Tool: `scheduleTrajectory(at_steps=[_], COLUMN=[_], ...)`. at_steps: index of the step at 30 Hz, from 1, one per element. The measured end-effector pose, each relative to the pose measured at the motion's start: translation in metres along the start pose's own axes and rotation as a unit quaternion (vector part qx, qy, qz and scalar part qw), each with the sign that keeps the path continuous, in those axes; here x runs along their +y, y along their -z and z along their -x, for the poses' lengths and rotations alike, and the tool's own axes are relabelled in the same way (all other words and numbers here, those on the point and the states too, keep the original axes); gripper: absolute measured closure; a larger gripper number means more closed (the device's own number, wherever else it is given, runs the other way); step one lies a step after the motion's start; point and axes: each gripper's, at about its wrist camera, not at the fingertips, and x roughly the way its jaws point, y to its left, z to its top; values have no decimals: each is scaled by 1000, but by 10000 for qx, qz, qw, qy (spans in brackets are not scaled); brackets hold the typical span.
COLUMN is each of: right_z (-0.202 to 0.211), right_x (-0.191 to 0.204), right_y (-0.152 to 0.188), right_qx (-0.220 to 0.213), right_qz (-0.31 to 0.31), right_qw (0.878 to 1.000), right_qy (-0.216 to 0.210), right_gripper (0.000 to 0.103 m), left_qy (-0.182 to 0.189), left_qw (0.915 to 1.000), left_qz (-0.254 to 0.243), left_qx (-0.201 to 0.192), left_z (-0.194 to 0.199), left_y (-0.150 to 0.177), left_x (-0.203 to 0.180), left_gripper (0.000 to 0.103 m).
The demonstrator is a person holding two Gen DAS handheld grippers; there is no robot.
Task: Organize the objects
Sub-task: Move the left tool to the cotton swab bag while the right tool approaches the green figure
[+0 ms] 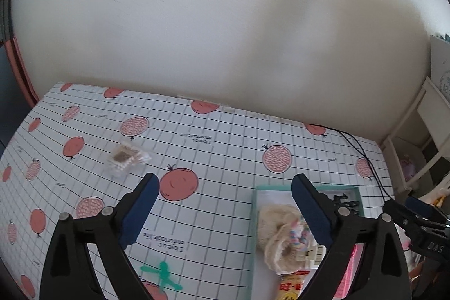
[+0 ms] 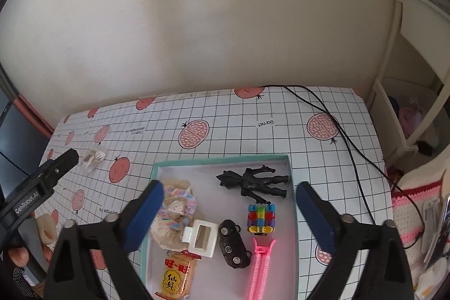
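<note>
The left gripper [image 1: 225,208] stands wide open with nothing between its blue-padded fingers, hovering over the bench [image 1: 219,159], which is covered by a white grid-patterned cloth printed with red pomegranates. Ahead of it and to its left, a small clear plastic packet of cotton swabs [image 1: 126,158] lies alone on the cloth, well apart from the shallow teal-rimmed cardboard box [image 2: 222,159].

The right gripper [image 2: 230,211] is likewise spread wide and holds nothing, poised above that box. Inside the box lie a black caped action figure [image 2: 253,182] at the far end, a multicoloured block toy [image 2: 261,218] just nearer, a small black toy car [image 2: 234,243], a white rectangular hair clip [image 2: 201,237], a pink zipper pencil case [image 2: 260,269], a yellow-and-red rice cracker packet [image 2: 175,276], and a cream knitted pouch with pastel trim [image 2: 175,208] along the left side.

A thin black cable [image 2: 346,137] trails across the bench's far right corner
</note>
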Motion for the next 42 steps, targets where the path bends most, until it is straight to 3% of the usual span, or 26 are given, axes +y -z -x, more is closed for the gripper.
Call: scheduleTrajectory(at_steps=[1,6,22,34,42], right_z=[0,1,-3,-36,-85], right_x=[1,3,23,104,188], right_y=[0,1,2,17,59], right_qx=[-5,1,15,376,1075], right_qz=[8,22,237,1039,1962], right_qw=[10000,10000,9997,9937,9731], right_qy=[-3,23,20,-204,-554], right_gripper=[1,0,0,0,0], left_qy=[-21,-215,-242,-709,-1083], left_qw=[10000,9997,9995,9965,9919], left_qz=[-11,-118,-206,79,447], left_qx=[-3,-35,62,436,496], left_z=[0,0,2,-14,-12], left_y=[0,-2,-4,-5,-7], left_x=[0,0,8,74,138], left_gripper=[0,0,0,0,0])
